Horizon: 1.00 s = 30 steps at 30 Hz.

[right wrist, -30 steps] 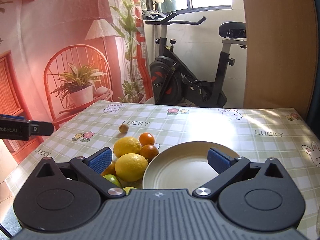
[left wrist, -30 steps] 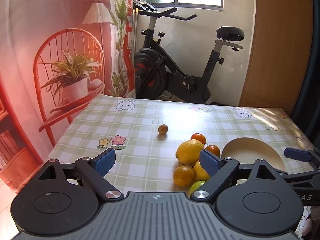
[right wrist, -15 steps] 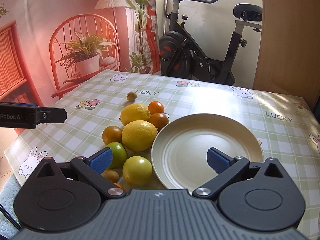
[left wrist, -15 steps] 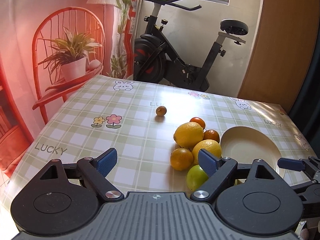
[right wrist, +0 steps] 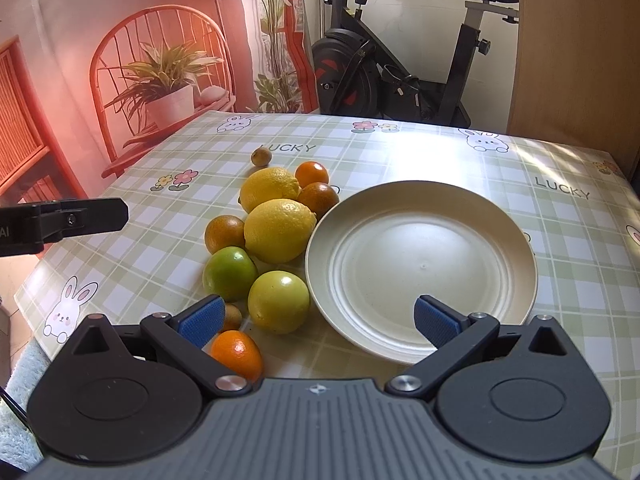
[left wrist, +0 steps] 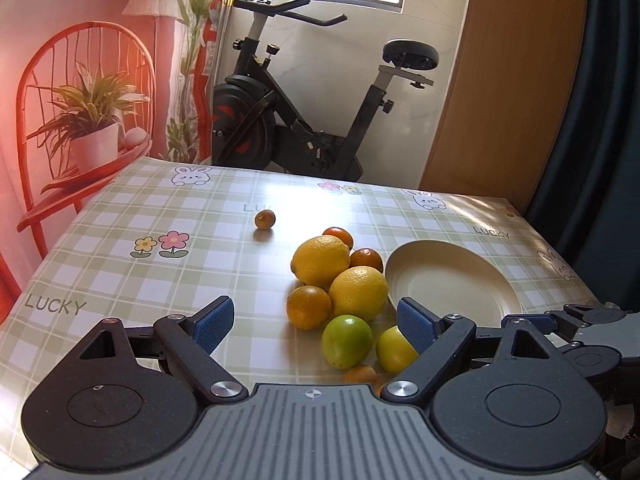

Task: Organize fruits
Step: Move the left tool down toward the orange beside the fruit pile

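Checked tablecloth point(right wrist: 400, 152) with rabbits, flowers and "LUCKY" covers the table; an exercise bike point(left wrist: 304, 120) stands behind it. Landmark: cream plate point(right wrist: 420, 208), nothing on it. Touching the plate's left rim: a lemon point(right wrist: 278, 230). Behind that lemon lie a second lemon point(right wrist: 269, 188) and two small oranges point(right wrist: 312, 174). Left of the plate lie a green citrus point(right wrist: 229, 273), a yellow-green citrus point(right wrist: 279, 301) and further small oranges. One small fruit point(left wrist: 265, 219) sits apart, beyond the cluster. Left gripper point(left wrist: 314, 326) and right gripper point(right wrist: 318, 316) both hover with jaws wide apart, holding nothing.
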{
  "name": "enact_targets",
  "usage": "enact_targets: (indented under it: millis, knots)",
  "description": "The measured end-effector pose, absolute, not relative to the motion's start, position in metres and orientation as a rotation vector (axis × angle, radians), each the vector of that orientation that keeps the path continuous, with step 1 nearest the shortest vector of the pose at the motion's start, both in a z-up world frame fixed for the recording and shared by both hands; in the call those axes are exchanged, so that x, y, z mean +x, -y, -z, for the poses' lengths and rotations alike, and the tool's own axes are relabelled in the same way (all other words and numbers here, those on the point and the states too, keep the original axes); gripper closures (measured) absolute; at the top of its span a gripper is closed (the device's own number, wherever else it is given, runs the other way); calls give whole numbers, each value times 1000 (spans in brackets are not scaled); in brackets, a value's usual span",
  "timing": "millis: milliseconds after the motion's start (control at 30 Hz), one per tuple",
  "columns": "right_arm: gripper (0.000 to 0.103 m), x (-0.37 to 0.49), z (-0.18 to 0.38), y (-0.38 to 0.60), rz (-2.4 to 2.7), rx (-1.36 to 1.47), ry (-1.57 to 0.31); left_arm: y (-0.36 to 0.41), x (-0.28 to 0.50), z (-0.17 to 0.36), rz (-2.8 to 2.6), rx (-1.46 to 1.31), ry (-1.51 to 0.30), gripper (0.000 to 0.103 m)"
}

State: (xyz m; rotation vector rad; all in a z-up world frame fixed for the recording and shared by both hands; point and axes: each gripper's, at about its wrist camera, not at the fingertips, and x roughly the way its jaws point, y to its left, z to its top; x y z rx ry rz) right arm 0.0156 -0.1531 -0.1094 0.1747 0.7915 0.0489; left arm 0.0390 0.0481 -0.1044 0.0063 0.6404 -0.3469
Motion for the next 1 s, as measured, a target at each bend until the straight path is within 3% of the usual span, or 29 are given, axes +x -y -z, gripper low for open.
enact_targets:
  millis: [500,600,1000]
  knots:
    - [15,8,114,136,-110,124,-780,-49,40,117,348,25,-679,12]
    - [19,5,115,133,-131,127,-780,-47,42,121,304,46,-727,6]
    - [22,5,122,115,-220,71,-797,-51,48,137,313,31,-832,9]
